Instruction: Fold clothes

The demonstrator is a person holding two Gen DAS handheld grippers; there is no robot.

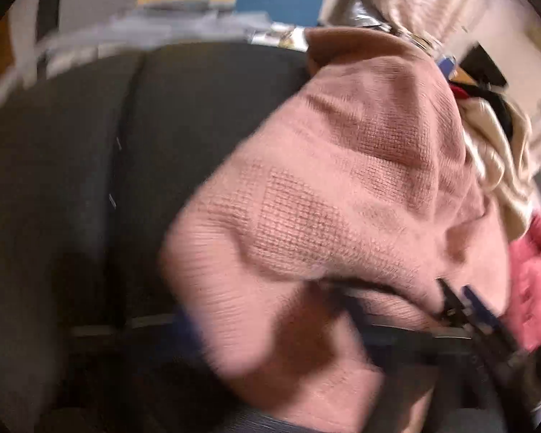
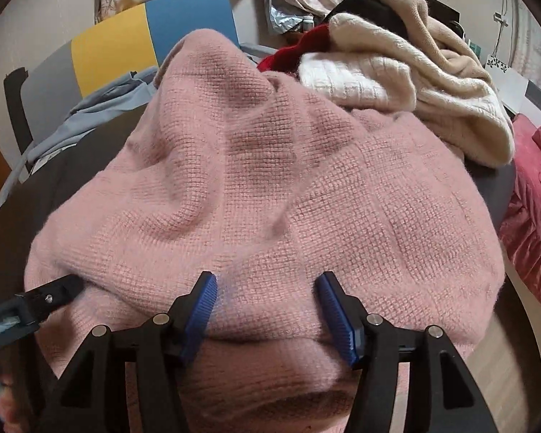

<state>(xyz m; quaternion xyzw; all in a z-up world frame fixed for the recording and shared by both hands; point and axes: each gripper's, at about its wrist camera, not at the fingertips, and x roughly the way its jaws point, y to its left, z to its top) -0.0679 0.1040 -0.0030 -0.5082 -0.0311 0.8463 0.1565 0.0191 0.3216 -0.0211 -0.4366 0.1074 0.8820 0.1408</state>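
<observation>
Pink knit fills most of what I see: the sweater [image 2: 270,180] lies spread over the dark grey table [image 2: 72,180], reaching from under my right claw [image 2: 267,306] out ahead of it. That claw is released, its two blue pads [image 2: 202,314] set wide apart with the sweater's near fold lying between them and under them; I can't tell whether the pads touch the wool. Ahead and to the right of this claw, past the sweater's far edge, sits a heap of cream and white knitwear [image 2: 414,83] with a bit of red and black tucked in it. Off to the right, beyond the table edge, is a crimson quilt [image 2: 537,195].

My left claw [image 2: 48,297] comes in from the left of the right one, its black tip resting at the sweater's near left edge. In its own blurred view the sweater [image 1: 342,180] bulges up just ahead and to the right. I cannot tell whether this claw is released or clenched, since cloth and blur hide its fingers.
</observation>
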